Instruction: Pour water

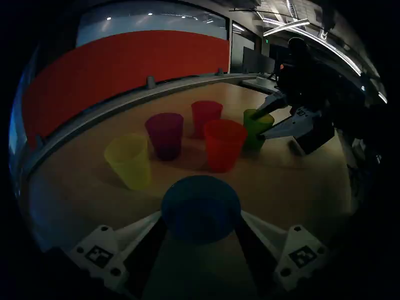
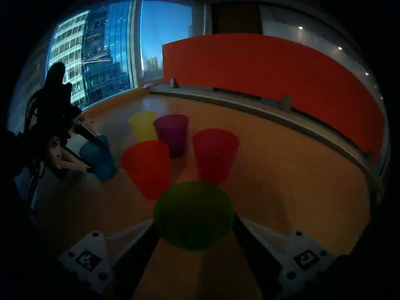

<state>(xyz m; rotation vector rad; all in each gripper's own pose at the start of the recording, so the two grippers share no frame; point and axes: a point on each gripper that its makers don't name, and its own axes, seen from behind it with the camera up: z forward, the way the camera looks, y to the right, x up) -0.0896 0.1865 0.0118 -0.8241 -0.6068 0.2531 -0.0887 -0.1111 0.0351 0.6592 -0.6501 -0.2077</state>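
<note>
The left gripper [image 1: 201,216] clamps the blue cup [image 1: 200,200] between its fingers. The right gripper [image 2: 194,220] likewise grips the green cup [image 2: 194,210], near the orange cup [image 2: 147,167].

The room is dim. A long red wall panel [image 1: 125,65] runs behind the far edge of the wooden table [image 1: 280,180]. To its left, tall windows [image 2: 100,50] show blue high-rises. Strip lights [image 1: 285,26] glow overhead.
</note>
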